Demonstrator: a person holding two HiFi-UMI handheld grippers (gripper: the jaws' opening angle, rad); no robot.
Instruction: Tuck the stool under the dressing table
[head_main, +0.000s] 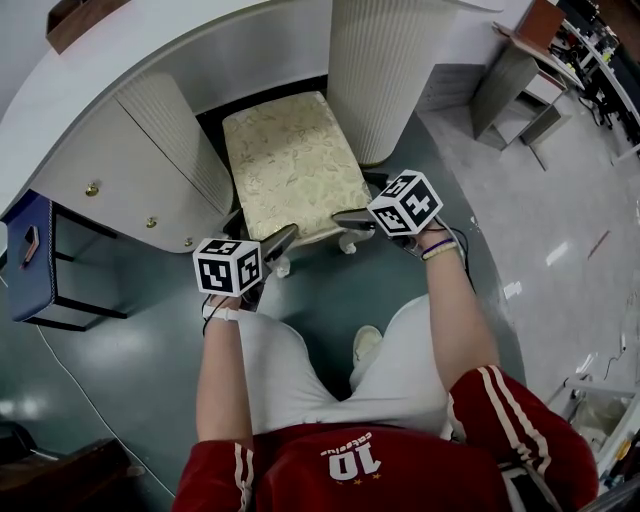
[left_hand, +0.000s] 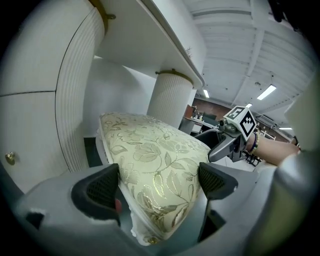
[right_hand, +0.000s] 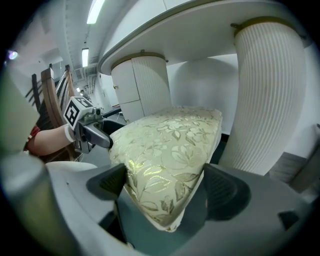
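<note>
The stool (head_main: 295, 165) has a cream cushion with a gold leaf pattern and stands partway in the knee gap of the white dressing table (head_main: 150, 40). My left gripper (head_main: 283, 245) is at its near left corner and my right gripper (head_main: 350, 225) at its near right corner. In the left gripper view the cushion (left_hand: 150, 155) corner lies between the wide-apart jaws of my left gripper (left_hand: 159, 185), and the right gripper (left_hand: 225, 145) shows beyond. In the right gripper view the other corner of the cushion (right_hand: 170, 145) lies between the jaws of my right gripper (right_hand: 165, 186). Both stand open.
Ribbed white pedestals (head_main: 375, 70) and a cabinet with brass knobs (head_main: 130, 160) flank the gap. A blue case on a black frame (head_main: 30, 260) stands at the left. Grey desks (head_main: 510, 80) are at the back right. The person's shoe (head_main: 367, 340) is just behind the stool.
</note>
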